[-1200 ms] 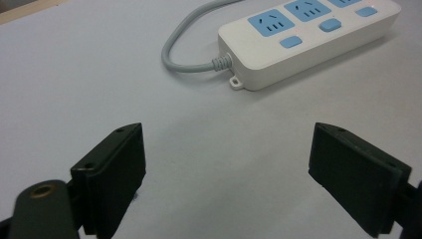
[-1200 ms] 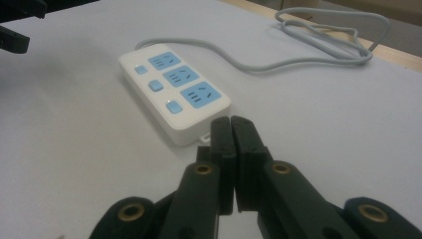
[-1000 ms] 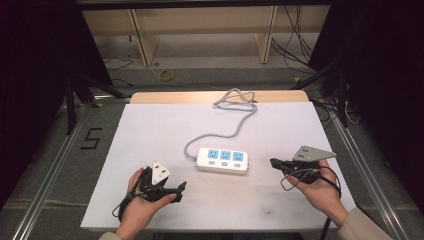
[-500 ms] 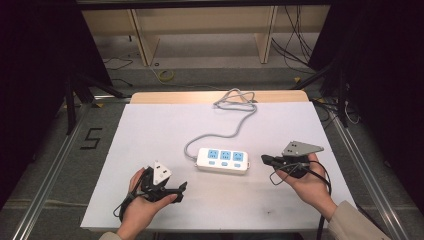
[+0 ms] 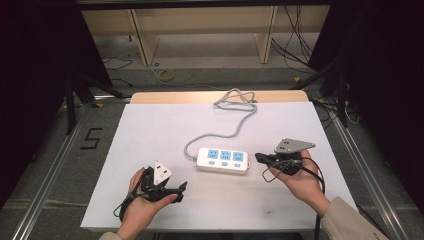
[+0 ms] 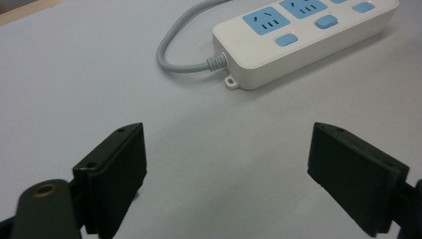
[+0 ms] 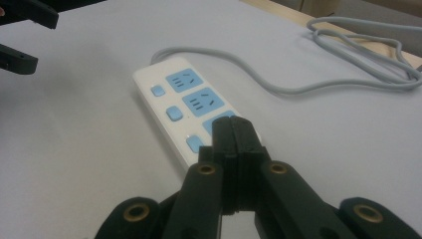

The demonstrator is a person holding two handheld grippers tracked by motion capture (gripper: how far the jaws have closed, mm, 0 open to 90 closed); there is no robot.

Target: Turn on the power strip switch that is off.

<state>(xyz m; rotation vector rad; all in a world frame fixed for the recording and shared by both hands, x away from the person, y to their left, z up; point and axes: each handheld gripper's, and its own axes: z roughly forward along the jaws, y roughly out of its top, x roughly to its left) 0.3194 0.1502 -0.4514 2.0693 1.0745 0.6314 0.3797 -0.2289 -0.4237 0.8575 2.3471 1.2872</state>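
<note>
Closing in on the power strip [image 5: 223, 160]: right gripper [image 5: 260, 158] pinched shut, empty; left gripper [image 5: 182, 186] wide open, empty. Probably pressing a switch next.

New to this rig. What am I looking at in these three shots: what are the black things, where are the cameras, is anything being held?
There is no robot arm here: a person sits at a table and holds a black two-jaw hand gripper in each hand.

The high view looks down from above the person's side. It shows the left gripper at the lower left and the right gripper at the right, each trailing a cable.

The other two pictures come from cameras riding on the grippers, looking along their own jaws. In the left gripper view the jaws stand wide apart with nothing between them. In the right gripper view the jaws are pressed together, empty, pointing at the strip's near end.

On the white table top lies a white three-socket power strip with blue outlets; its grey cord loops toward the far edge. Nothing is held.
</note>
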